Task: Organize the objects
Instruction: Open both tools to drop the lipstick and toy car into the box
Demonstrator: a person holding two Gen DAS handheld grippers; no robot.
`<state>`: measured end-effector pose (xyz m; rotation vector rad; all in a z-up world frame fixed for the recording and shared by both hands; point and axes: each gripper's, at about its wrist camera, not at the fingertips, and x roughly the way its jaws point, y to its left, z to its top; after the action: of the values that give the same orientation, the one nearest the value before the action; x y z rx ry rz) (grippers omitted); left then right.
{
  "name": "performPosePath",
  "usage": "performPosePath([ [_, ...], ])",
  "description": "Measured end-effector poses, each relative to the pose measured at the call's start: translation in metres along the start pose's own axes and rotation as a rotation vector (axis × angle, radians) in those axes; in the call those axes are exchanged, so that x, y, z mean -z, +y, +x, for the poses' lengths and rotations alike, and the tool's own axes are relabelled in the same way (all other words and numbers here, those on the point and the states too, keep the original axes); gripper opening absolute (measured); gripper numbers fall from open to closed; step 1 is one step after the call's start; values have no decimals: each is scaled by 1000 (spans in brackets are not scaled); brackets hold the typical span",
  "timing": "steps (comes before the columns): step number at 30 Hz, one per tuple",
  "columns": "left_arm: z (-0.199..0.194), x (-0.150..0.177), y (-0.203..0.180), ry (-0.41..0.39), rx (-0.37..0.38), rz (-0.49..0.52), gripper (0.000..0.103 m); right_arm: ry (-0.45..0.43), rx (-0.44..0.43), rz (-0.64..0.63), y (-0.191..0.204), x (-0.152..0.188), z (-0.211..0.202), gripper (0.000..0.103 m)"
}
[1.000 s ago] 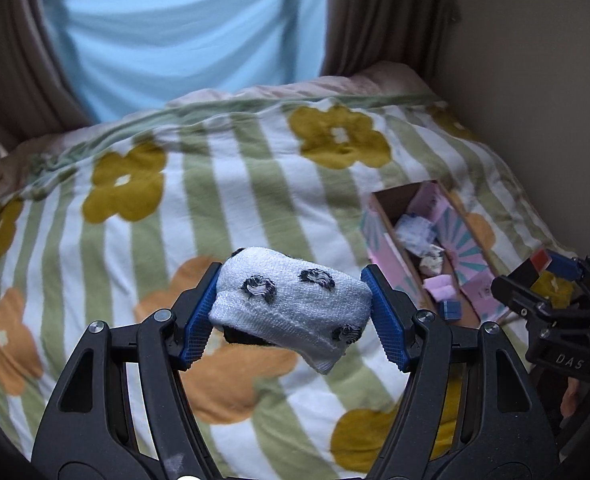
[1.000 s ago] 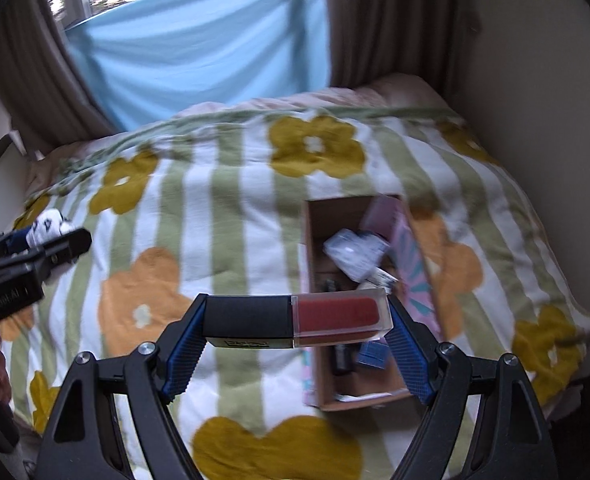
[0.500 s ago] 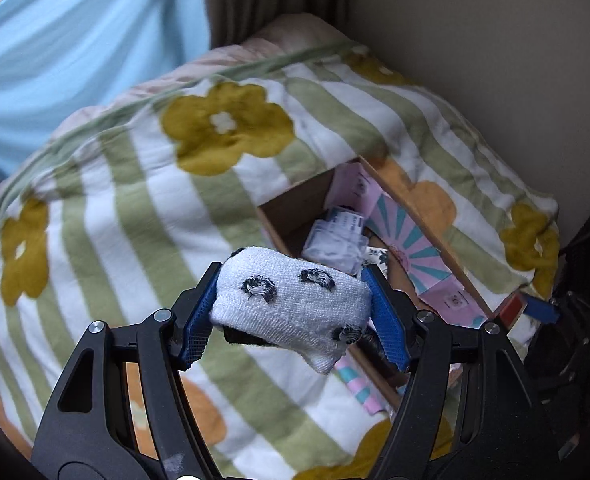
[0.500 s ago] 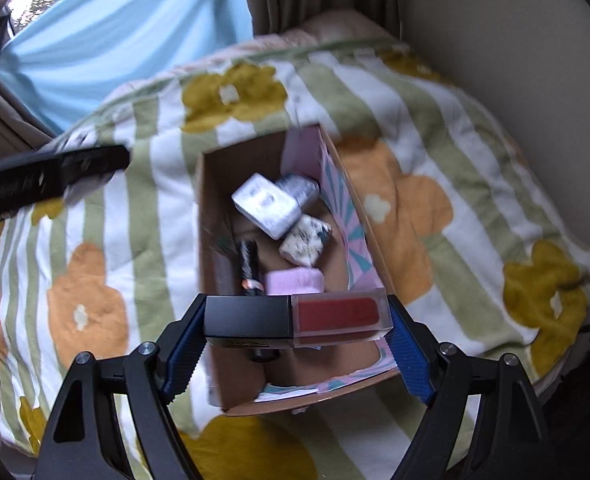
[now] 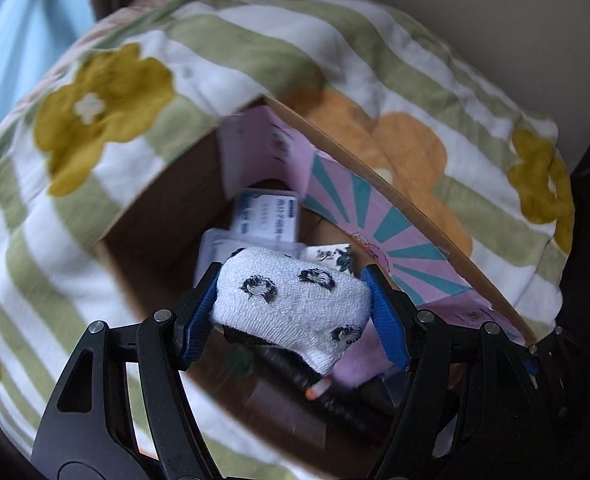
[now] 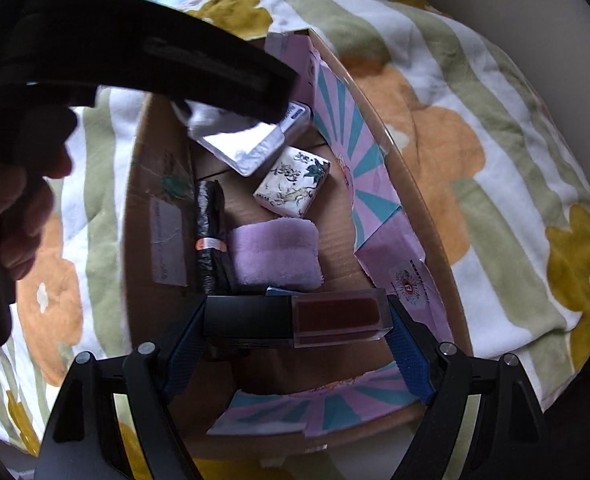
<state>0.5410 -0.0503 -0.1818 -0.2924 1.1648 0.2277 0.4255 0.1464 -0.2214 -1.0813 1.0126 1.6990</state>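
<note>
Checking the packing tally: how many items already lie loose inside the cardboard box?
5 visible: silver packet and blue-labelled pack at the far end, patterned white packet mid-box, black roll along the left wall, lilac cloth beside it. The claws may hide more.

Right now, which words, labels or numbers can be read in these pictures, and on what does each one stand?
White packet: blue label and characters, too blurred to read.
Patterned packet: dark characters, too small.
Pink box flap: round emblem, print too small.
Nothing can be quoted.
</note>
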Motion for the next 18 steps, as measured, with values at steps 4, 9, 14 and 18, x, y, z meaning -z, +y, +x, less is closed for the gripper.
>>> performPosePath([
  [4, 18, -9, -10, 16, 4, 53, 67, 5, -10, 33, -7, -3, 6, 80],
  [9, 27, -16, -15, 25, 16, 87, 71, -5, -7, 44, -6, -7, 10, 80],
  [14, 28, -20, -19, 23, 9, 113, 103, -6, -71, 38, -3, -9, 14, 103],
  [18, 30, -20, -19, 35, -1, 118, 103, -5, -70, 60, -4, -8, 15, 103],
])
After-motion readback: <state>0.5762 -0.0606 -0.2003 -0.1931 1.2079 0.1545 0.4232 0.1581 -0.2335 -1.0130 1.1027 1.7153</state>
